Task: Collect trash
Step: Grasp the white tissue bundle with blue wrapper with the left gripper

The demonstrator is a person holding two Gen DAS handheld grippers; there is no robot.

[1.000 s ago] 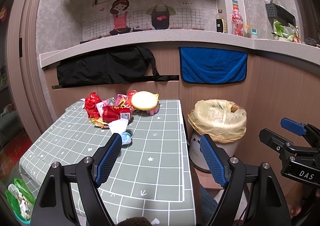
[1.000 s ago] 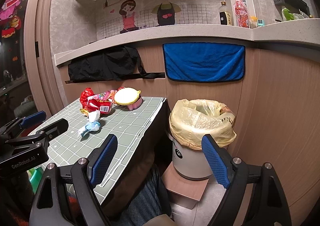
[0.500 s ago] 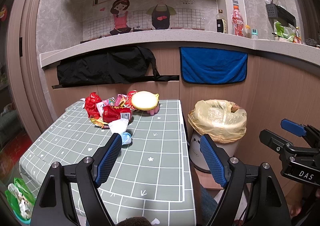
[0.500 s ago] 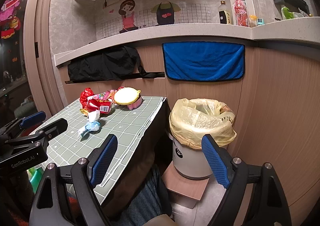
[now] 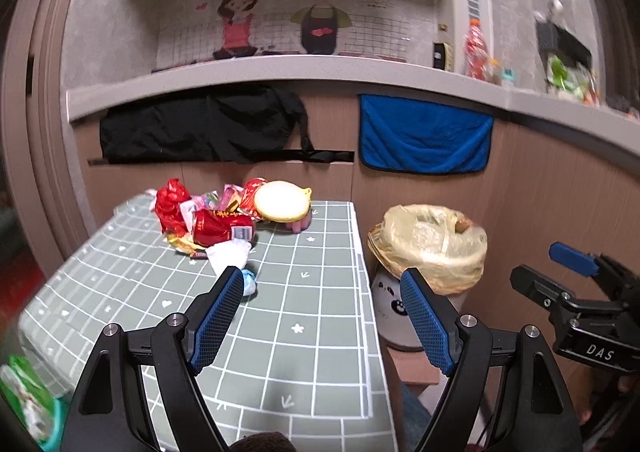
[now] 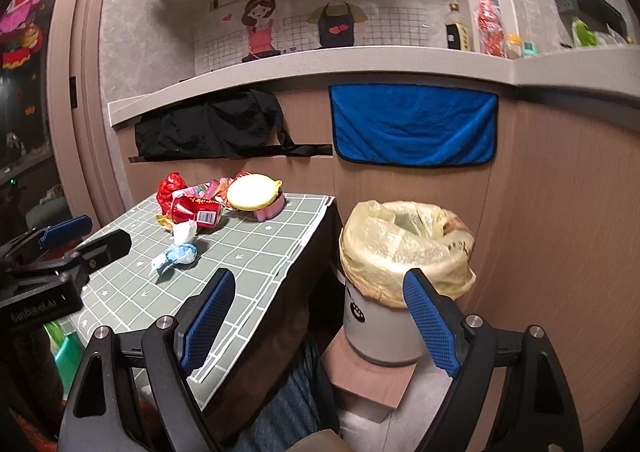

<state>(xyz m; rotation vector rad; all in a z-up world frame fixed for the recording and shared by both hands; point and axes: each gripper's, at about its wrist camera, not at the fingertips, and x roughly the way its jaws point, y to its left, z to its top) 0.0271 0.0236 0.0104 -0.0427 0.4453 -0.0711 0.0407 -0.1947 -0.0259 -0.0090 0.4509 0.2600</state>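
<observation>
A heap of trash lies at the far end of the green grid tablecloth (image 5: 304, 316): a red can (image 5: 223, 225), red and coloured wrappers (image 5: 173, 200), a white crumpled paper (image 5: 229, 254), a light-blue wrapper (image 6: 181, 253) and a pink cup with a yellow lid (image 5: 283, 202). A white bin lined with a yellow bag (image 5: 430, 243) stands right of the table; it also shows in the right wrist view (image 6: 404, 248). My left gripper (image 5: 322, 316) is open and empty over the table, short of the blue wrapper. My right gripper (image 6: 318, 318) is open and empty, between the table edge and the bin.
A counter (image 5: 280, 69) with bottles runs along the back; a black cloth (image 5: 200, 123) and a blue towel (image 5: 424, 133) hang below it. The bin stands on a wooden block (image 6: 368, 378). A green bag (image 5: 28, 400) sits low at the left.
The left wrist view has shifted slightly and blurred, so the left gripper is moving a little. The trash and the right gripper have not moved.
</observation>
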